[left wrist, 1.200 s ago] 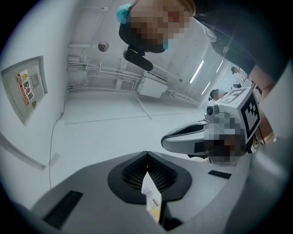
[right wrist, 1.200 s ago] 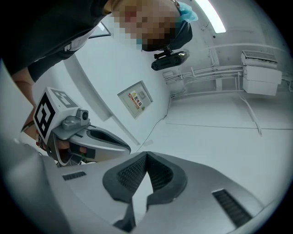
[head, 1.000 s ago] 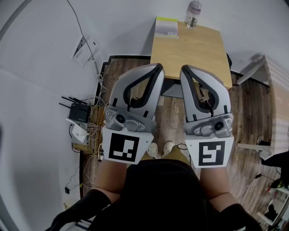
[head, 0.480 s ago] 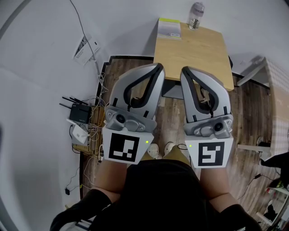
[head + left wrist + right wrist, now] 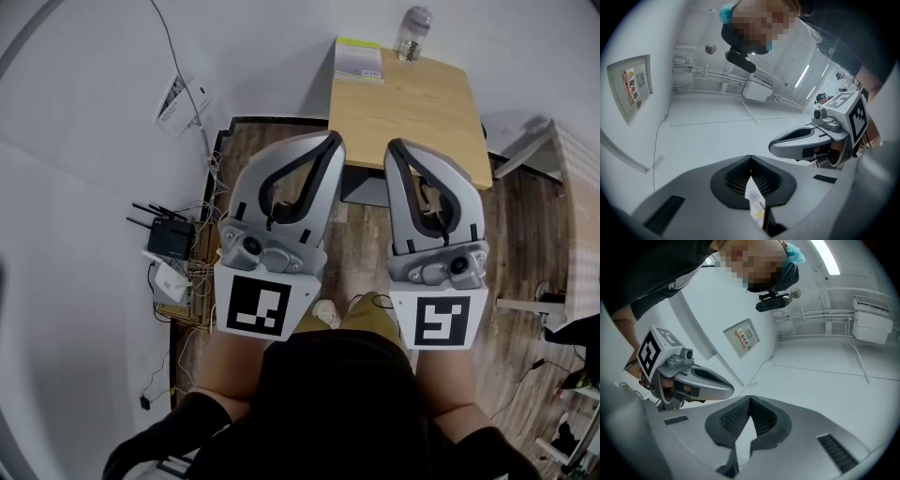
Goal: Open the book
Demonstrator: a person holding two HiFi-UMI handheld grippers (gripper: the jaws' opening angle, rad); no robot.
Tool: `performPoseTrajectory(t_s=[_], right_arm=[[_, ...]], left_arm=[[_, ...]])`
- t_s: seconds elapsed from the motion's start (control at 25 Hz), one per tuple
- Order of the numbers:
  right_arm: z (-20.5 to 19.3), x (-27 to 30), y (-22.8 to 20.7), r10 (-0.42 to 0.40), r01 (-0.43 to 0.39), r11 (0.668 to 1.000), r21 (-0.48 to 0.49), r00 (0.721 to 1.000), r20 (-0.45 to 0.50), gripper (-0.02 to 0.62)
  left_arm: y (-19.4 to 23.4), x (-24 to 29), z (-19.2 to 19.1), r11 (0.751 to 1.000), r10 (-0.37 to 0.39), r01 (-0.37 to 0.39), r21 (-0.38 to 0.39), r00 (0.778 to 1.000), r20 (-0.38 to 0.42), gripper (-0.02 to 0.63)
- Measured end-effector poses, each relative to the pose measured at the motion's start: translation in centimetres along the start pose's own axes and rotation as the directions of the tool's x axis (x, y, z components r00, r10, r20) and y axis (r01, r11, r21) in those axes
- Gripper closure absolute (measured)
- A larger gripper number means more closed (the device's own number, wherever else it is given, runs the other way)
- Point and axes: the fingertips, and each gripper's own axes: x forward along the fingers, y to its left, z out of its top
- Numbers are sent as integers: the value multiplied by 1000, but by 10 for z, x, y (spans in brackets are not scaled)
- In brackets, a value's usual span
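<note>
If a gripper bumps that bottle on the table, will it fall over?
Probably. The bottle is tall, narrow and upright, so a sideways nudge would likely tip it. It looks round, so it may then roll, and it stands by the far edge of the table, so it might drop off. It seems clear plastic, so it probably wouldn't shatter.
</note>
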Motion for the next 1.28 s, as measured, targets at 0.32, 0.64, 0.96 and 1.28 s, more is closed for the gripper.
performPoseTrajectory(t_s=[0.32,0.64,0.96,1.28], right_arm=[[3,1,6,-3,3,1000,-18,1000,-13,566],[-9,11,1,6,-6,1000,-21,1000,0,566],[-38,31,-25,15,-15,1000,8,999,33,566],[-93,63,-60,35,-36,999,28,999,39,566]], left_arm=[[8,-6,-4,1000,7,-7,-12,1000,8,595],[10,6,-12,1000,9,-9,-8,1000,13,595],[19,44,-33,1000,17,-17,20,1000,-5,595],[31,103,-71,999,33,-33,-2,999,-30,595]])
